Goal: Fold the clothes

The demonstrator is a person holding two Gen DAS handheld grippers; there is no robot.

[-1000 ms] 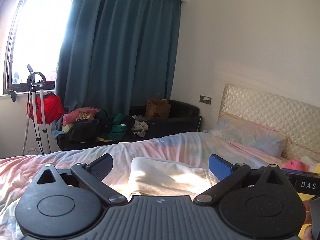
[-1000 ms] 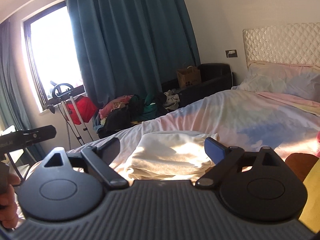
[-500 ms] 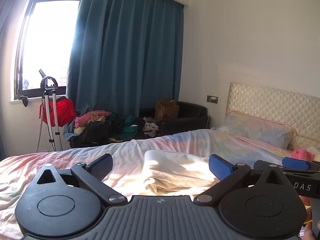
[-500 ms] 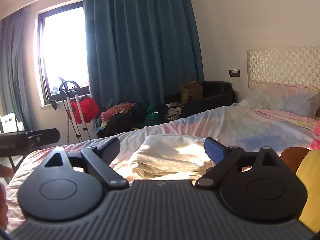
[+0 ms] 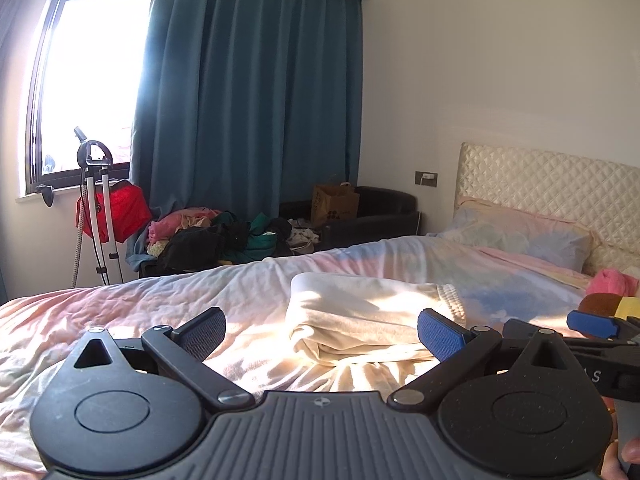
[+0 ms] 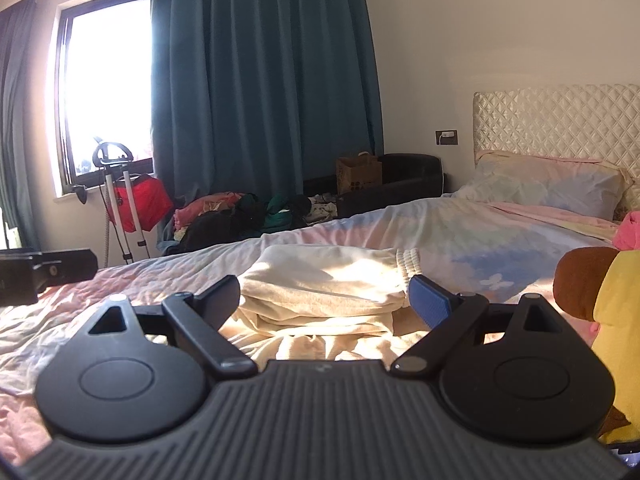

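Observation:
A cream garment [image 5: 360,316] lies folded into a flat stack on the pastel bedsheet [image 5: 140,308]; it also shows in the right wrist view [image 6: 324,288]. My left gripper [image 5: 322,334] is open and empty, held back from the stack and to its left. My right gripper [image 6: 324,298] is open and empty, a short way in front of the stack. The right gripper's blue pad shows at the right edge of the left wrist view [image 5: 590,323]. The left gripper's body shows at the left edge of the right wrist view [image 6: 44,270].
Brown, yellow and pink clothes [image 6: 600,280] lie on the bed at the right. A pillow [image 5: 520,232] rests against the quilted headboard [image 5: 560,184]. Beyond the bed stand a clothes-covered sofa [image 5: 224,236], a paper bag [image 5: 334,204], a garment steamer [image 5: 96,200] and blue curtains.
Both grippers have drawn back and away from the folded stack, which now looks smaller and farther off. Both stay open and empty. The garment has not moved.

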